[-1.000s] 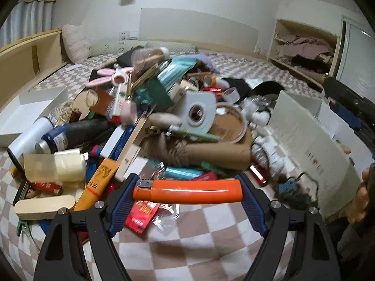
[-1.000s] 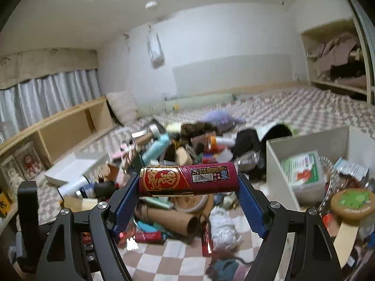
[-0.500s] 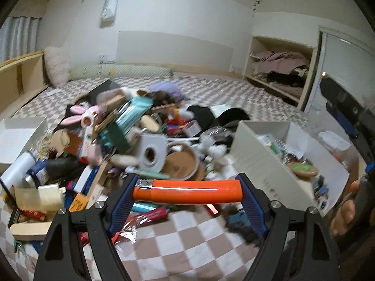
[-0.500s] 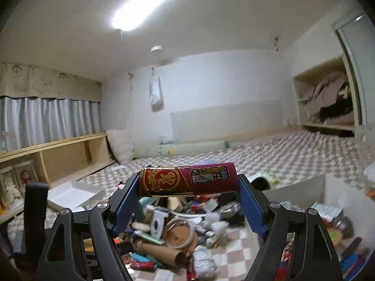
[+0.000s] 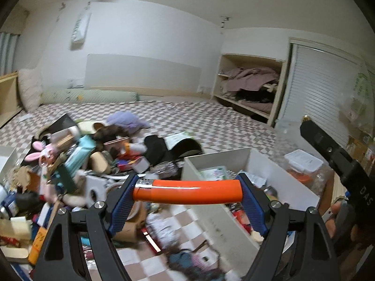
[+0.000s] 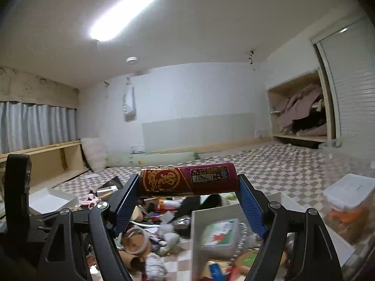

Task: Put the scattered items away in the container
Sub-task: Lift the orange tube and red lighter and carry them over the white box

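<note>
My left gripper [image 5: 187, 190] is shut on an orange lighter [image 5: 187, 190], held crosswise between the blue pads, raised above the near left corner of the white box [image 5: 276, 178]. My right gripper [image 6: 188, 181] is shut on a red and gold tube [image 6: 187, 180], also held crosswise and lifted high over the white box [image 6: 199, 215], which holds several items. The scattered pile [image 5: 77, 161] lies left of the box on the checkered cover; the pile [image 6: 150, 215] also shows below the right gripper.
A clear lidded tub [image 5: 303, 164] with orange contents stands right of the box. The other gripper's black body [image 5: 339, 161] and a hand [image 5: 335, 222] are at the right edge. A low white tray [image 6: 51, 200] lies far left. Shelves with clothes [image 5: 253, 86] line the back right.
Both grippers have lifted and swung right, from over the pile toward the white box, each still holding its item. The right wrist view has tilted upward to the ceiling.
</note>
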A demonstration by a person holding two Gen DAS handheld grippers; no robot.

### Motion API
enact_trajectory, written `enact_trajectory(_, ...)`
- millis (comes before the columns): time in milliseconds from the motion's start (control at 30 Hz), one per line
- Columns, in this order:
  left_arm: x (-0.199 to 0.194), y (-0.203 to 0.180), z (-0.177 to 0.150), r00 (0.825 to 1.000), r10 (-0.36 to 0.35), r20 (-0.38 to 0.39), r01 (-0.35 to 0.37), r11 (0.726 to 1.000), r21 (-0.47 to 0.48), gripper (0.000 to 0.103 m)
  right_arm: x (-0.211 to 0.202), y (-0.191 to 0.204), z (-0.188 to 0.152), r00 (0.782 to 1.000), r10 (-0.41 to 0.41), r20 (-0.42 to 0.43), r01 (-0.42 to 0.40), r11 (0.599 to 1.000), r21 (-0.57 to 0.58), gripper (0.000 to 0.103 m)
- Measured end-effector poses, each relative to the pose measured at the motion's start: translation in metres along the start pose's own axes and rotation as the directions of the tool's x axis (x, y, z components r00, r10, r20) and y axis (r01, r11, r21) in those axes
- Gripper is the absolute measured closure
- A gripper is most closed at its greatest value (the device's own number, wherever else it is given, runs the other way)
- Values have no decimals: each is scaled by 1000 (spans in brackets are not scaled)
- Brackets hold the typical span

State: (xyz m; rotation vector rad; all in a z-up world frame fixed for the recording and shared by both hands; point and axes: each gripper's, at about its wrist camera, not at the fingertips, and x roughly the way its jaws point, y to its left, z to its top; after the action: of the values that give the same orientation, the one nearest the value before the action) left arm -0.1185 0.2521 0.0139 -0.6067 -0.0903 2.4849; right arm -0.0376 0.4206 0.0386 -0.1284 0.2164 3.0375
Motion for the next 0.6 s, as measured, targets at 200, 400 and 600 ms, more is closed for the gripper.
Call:
enact_trajectory(200,9,-38,8,998,-53,20,52,998,32,20,-4,-44,18,998,-12,-62,14,999,34,22)
enact_trajectory(400,19,-70,15,994,-111,19,110,993,34,20,-1,-70,34,990,19,-143,-15,999,30,22)
enact_trajectory(600,29,-90,18,991,-132,5,131,990,50,20,2,-92,50,975,44,-217,-43,999,11,22)
